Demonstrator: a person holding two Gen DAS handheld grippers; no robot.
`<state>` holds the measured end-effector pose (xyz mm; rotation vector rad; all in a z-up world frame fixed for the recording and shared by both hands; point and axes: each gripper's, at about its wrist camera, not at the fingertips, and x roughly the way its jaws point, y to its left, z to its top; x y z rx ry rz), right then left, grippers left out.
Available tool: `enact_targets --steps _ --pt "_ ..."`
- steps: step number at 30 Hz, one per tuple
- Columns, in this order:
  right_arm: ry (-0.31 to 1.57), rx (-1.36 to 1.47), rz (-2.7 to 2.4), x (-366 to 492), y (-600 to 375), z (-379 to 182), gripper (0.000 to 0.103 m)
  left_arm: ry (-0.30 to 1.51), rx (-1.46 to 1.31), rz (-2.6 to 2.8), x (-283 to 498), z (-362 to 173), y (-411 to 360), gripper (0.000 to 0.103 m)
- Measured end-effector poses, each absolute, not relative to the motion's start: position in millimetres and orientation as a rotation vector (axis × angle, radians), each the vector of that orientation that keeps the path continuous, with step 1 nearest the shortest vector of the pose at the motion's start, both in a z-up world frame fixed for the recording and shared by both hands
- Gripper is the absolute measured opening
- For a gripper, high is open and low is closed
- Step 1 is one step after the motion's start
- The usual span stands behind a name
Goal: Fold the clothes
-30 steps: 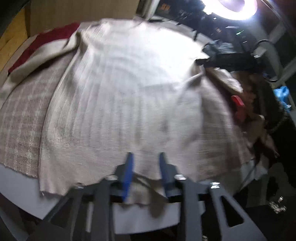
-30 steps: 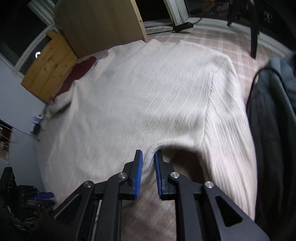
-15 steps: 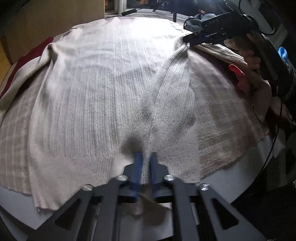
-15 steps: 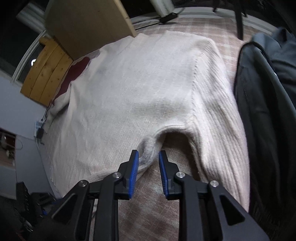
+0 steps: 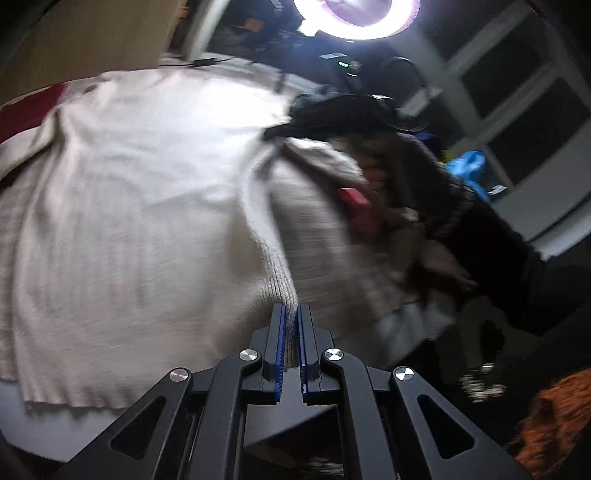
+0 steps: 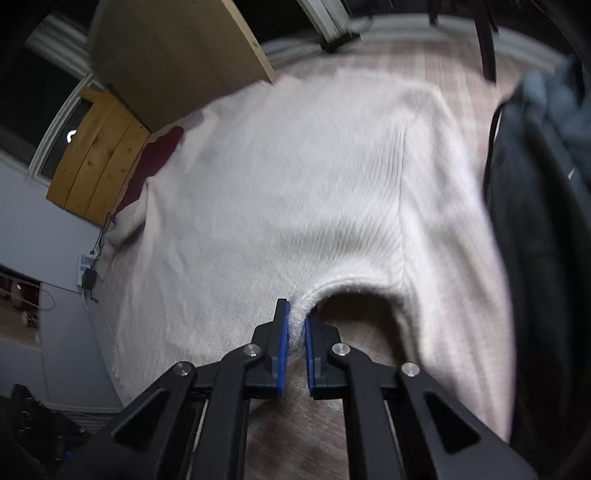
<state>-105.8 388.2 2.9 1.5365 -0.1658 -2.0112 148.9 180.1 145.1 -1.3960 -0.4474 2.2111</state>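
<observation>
A cream ribbed sweater (image 5: 129, 206) lies spread on a plaid-covered table. In the left wrist view my left gripper (image 5: 291, 310) is shut on a raised fold at the sweater's side edge near the hem. That fold runs up as a ridge toward my right gripper (image 5: 280, 131), which looks dark and blurred at the far end. In the right wrist view the right gripper (image 6: 295, 321) is shut on the knit of the sweater (image 6: 295, 184) at the underarm. The sleeve (image 6: 454, 258) hangs down to its right.
A dark jacket (image 6: 535, 221) lies right of the sweater. A red cloth (image 6: 159, 155) and a wooden board (image 6: 166, 55) sit at the far left. A hand (image 5: 373, 166) and dark sleeve hold the right tool. The plaid cloth (image 6: 369, 369) shows beneath. A ring lamp (image 5: 354, 14) glares overhead.
The left jaws closed on the sweater's edge and lifted it, so a ridge now runs between the grippers. The right jaws narrowed onto the underarm fold.
</observation>
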Motion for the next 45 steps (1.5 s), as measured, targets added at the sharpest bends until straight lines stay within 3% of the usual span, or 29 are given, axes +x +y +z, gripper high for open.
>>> enact_targets --steps 8,14,21,26,33,41,43,45 --pt "0.01 1.429 -2.175 -92 412 46 0.006 -0.337 -1.368 1.983 137 121 279 0.005" --pt "0.22 1.539 -2.195 -99 397 -17 0.006 -0.259 -1.523 1.88 132 70 297 0.005" --pt "0.205 1.571 -2.173 -100 404 0 0.012 -0.298 -1.572 1.841 131 82 293 0.006" --pt "0.044 1.473 -2.184 -82 427 40 0.012 -0.274 -1.548 2.053 138 126 226 0.023" --pt "-0.098 1.468 -2.229 -89 431 56 0.012 -0.292 -1.672 2.498 118 152 67 0.025" --pt "-0.074 1.349 -2.333 -78 413 105 0.012 -0.06 -1.602 2.733 45 202 -68 0.026" --pt "-0.058 1.325 -2.404 -83 404 120 0.018 -0.003 -1.538 2.755 22 217 -91 0.035" --pt "-0.062 1.312 -2.459 -88 397 128 0.029 0.036 -1.495 2.732 4 226 -110 0.037"
